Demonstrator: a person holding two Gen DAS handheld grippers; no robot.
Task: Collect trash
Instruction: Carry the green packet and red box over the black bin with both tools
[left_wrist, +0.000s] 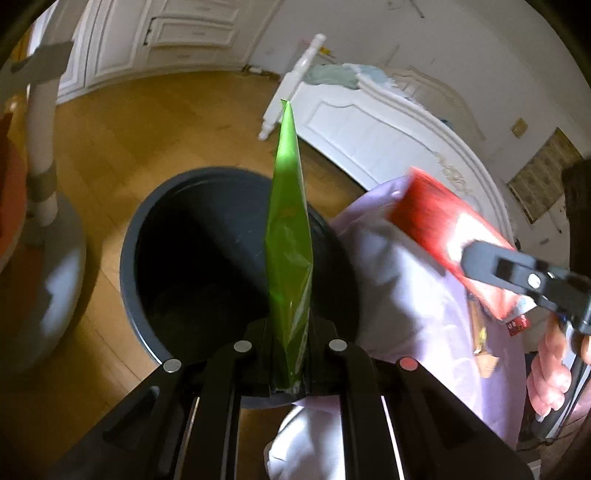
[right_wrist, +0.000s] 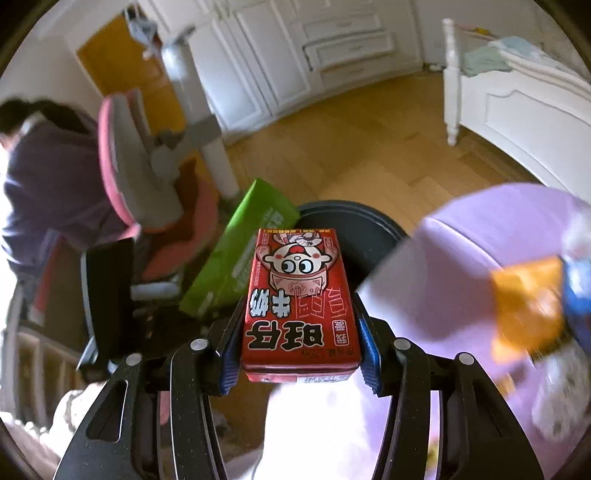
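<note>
My left gripper (left_wrist: 290, 354) is shut on a flat green snack bag (left_wrist: 290, 236), seen edge-on, held over the open dark grey trash bin (left_wrist: 147, 236). The bag also shows in the right wrist view (right_wrist: 243, 254). My right gripper (right_wrist: 299, 347) is shut on a red milk carton (right_wrist: 299, 291) with a cartoon face, held near the bin's rim (right_wrist: 369, 221). In the left wrist view the carton (left_wrist: 443, 236) and the right gripper (left_wrist: 517, 277) sit to the right of the bin.
A lilac cloth (left_wrist: 406, 295) lies beside the bin, with orange and blue wrappers (right_wrist: 528, 310) on it. A pink and grey chair (right_wrist: 147, 177) and a seated person (right_wrist: 48, 177) are at the left. A white bed frame (left_wrist: 369, 122) stands behind. The floor is wood.
</note>
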